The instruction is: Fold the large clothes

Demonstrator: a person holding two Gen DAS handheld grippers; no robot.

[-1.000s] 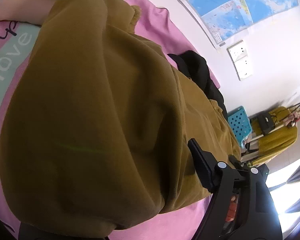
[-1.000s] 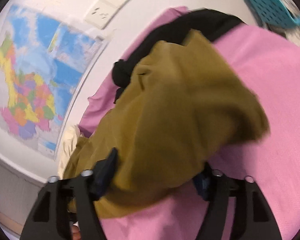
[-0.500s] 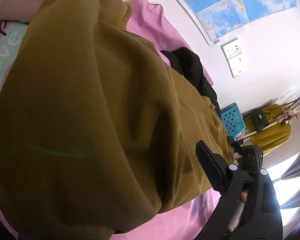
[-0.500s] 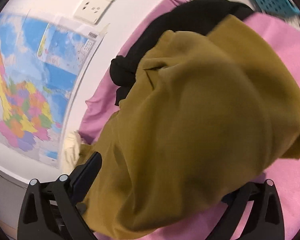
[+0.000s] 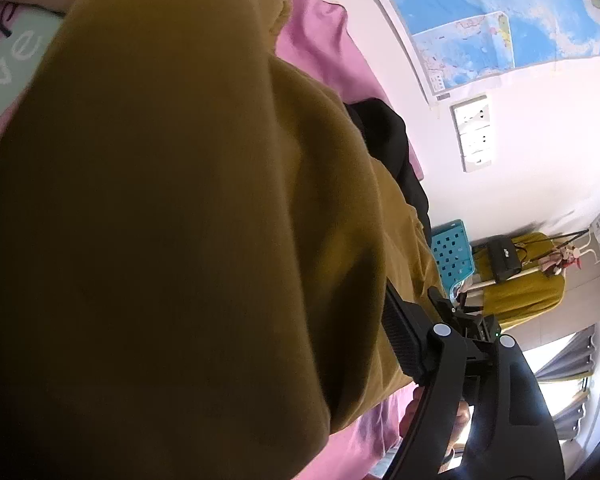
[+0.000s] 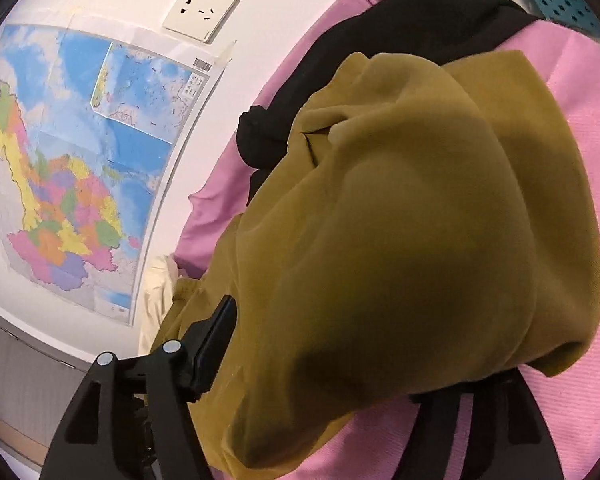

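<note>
A large mustard-brown garment (image 5: 188,216) lies over the pink bed sheet (image 5: 320,40) and fills most of the left wrist view. It also bulges over the jaws in the right wrist view (image 6: 400,240). Only one black finger (image 5: 520,336) of my left gripper shows; the cloth hides the other, so its state is unclear. In the right wrist view one black finger (image 6: 212,344) shows at the left of the cloth and the other is under the fold; the jaws stand wide apart around the garment.
A black garment (image 6: 380,60) lies on the pink sheet (image 6: 580,92) by the wall. A map (image 6: 80,152) and sockets (image 6: 204,12) are on the wall. A blue perforated basket (image 5: 452,256) and a rack with a yellow garment (image 5: 520,280) stand beyond the bed.
Both grippers have moved in closer, and the mustard garment now covers more of both views. The cloth has bunched further over the right gripper's jaws.
</note>
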